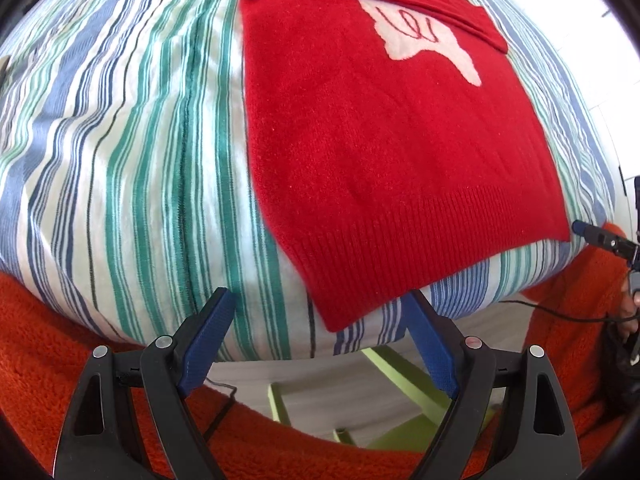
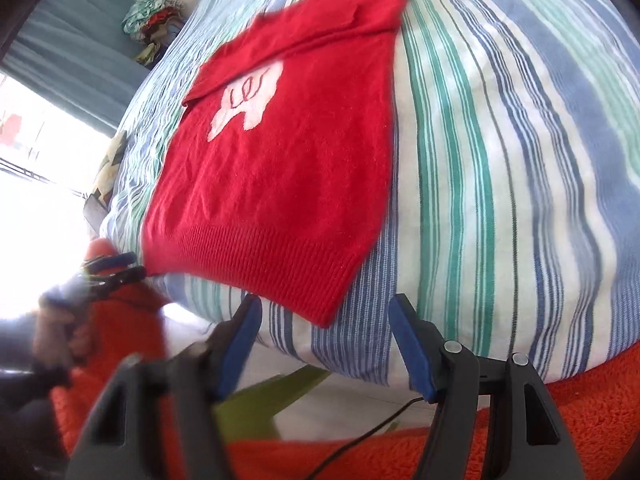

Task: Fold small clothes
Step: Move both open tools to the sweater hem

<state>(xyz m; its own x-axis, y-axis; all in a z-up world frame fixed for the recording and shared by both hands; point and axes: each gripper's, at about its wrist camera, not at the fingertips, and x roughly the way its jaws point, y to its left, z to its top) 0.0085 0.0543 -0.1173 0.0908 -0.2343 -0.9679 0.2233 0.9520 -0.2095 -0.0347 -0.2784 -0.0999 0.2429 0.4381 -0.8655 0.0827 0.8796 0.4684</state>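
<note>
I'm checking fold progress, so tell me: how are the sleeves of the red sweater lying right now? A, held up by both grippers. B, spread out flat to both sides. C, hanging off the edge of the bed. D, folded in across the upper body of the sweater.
D: the red sweater has its sleeves laid across its upper part, partly covering the pale design, while the left gripper and right gripper are open near its hem.

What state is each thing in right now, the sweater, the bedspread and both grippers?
Sweater: flat on the bed, sleeves folded across the chest, ribbed hem nearest the grippers.
Bedspread: spread out under the sweater, lightly rumpled.
Left gripper: open, holding nothing, near the hem corner.
Right gripper: open, holding nothing, near the other hem corner.
</note>
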